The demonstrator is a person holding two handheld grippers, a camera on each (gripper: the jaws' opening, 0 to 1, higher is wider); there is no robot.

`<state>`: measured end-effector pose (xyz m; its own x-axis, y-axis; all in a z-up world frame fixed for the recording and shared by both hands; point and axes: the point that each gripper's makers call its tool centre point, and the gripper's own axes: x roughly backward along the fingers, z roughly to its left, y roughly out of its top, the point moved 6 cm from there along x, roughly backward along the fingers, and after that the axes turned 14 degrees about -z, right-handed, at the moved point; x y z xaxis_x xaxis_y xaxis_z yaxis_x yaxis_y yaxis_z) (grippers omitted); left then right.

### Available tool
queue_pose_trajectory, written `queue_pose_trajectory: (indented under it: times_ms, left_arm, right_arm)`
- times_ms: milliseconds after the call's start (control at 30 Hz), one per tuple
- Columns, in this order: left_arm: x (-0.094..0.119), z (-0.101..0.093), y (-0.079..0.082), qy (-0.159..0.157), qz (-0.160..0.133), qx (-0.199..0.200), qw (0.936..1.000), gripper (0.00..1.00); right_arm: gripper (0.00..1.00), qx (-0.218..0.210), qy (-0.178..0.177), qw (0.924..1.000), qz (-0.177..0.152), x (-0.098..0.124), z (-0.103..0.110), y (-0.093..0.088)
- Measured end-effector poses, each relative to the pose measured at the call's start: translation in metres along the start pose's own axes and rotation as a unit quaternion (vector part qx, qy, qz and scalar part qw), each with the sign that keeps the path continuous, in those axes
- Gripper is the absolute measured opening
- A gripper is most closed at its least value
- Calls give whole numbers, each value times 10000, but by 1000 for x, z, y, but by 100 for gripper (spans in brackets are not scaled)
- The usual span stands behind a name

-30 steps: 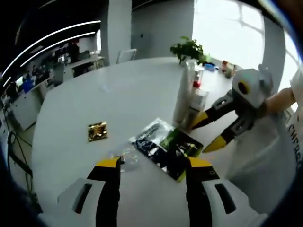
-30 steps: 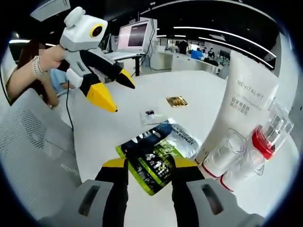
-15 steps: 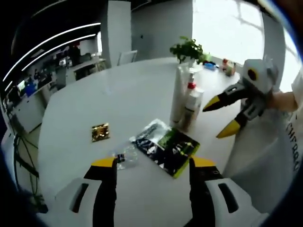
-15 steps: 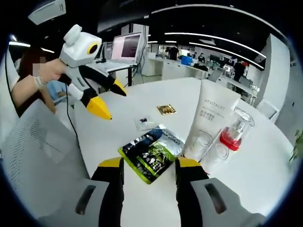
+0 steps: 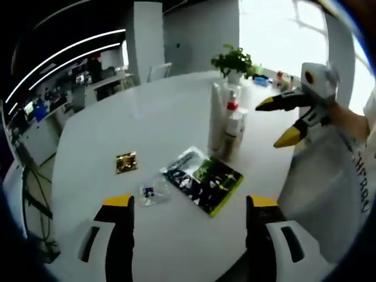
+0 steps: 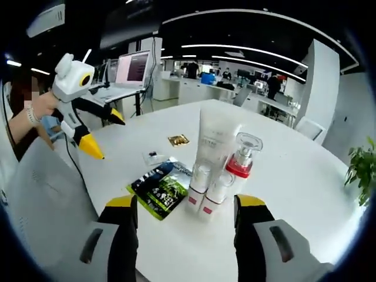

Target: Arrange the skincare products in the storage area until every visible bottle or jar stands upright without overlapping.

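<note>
Left gripper (image 5: 188,202): fingers spread wide, nothing between them, held above the round white table (image 5: 147,123). Ahead of the left fingertip lies a small clear sachet (image 5: 150,190); further out beyond it, a small gold packet (image 5: 125,161). Between the two fingertips and ahead of them, a dark and green sachet pack (image 5: 202,179) lies flat. Beyond the pack, toward the right finger's side, stands the upright cluster: white cream tube (image 5: 216,120), red-collared pump bottle (image 5: 232,126). A potted plant (image 5: 233,60) stands at the table's far edge.

Right gripper (image 6: 185,202): fingers released, wide apart, empty. Straight ahead between the fingertips, the cream tube (image 6: 212,147) stands cap-down, touching the pump bottle (image 6: 239,160) on its right; two small clear-capped bottles (image 6: 207,188) stand against their bases. All are upright. Sachet pack (image 6: 157,187) lies just ahead of the left fingertip, beside the cluster; clear sachet (image 6: 154,156) and gold packet (image 6: 178,140) lie further out. Laptop (image 6: 134,66) in the background.
</note>
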<state>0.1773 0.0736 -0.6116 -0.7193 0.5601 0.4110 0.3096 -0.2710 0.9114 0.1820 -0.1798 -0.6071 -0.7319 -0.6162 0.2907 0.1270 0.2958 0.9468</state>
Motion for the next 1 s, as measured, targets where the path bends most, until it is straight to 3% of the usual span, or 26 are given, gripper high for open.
queue_pose_trajectory:
  times_ms: [367,1000]
  left_arm:
    - [14,5,-1,98,52,22,9999,82]
    - [16,1,-6,-17,127,-112,9999,99]
  right_arm:
    - [86,-33,-35,9999,144,7,-7,5]
    - [97,-44,21,9995,310,7,-4,7]
